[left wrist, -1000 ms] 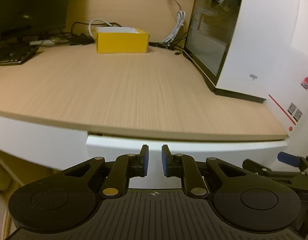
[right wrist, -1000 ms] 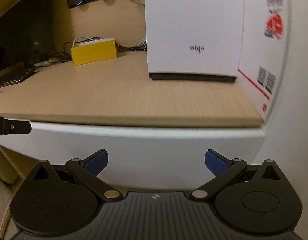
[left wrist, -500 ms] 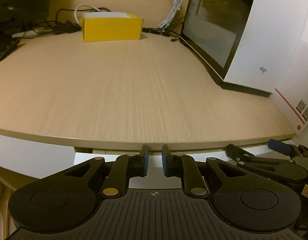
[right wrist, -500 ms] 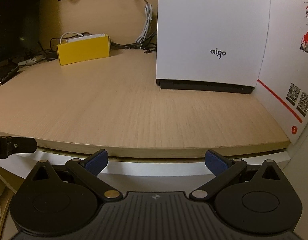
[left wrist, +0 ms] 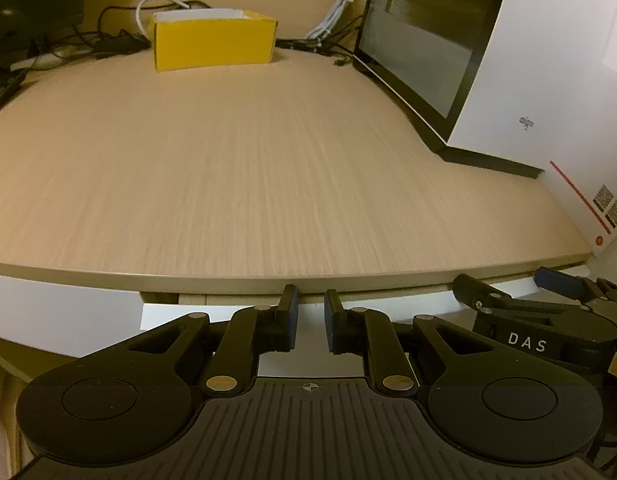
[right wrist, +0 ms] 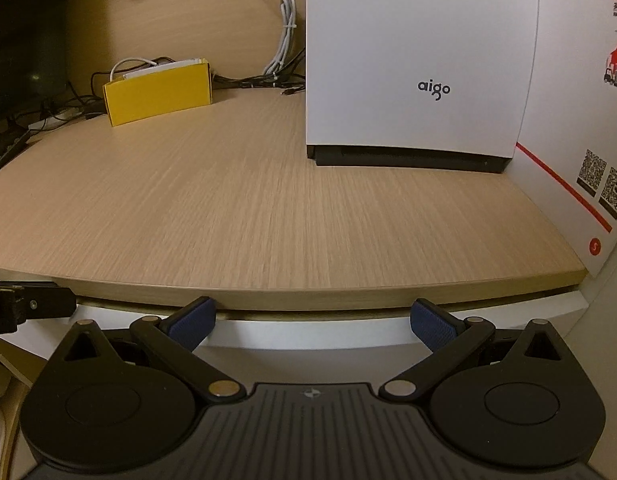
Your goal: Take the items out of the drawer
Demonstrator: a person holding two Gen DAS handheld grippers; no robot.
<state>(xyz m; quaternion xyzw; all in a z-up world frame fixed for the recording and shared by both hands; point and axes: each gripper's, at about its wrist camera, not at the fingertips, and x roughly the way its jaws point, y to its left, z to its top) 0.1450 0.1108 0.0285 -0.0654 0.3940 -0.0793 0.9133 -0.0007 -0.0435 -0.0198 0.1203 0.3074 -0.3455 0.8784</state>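
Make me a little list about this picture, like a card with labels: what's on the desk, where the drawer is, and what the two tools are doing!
desk: wooden top
on desk: yellow box at the back, white aigo box on the right
drawer: white front under the desk edge, contents not visible
left tool: narrow gap, nothing between the pads, at the drawer's top edge
right tool: wide open, empty, by the drawer front
items taken out: none yet

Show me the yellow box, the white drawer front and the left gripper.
yellow box [left wrist: 214,46], left wrist view, front face.
white drawer front [right wrist: 308,332], right wrist view, top strip.
left gripper [left wrist: 310,322], left wrist view, between fingertips.
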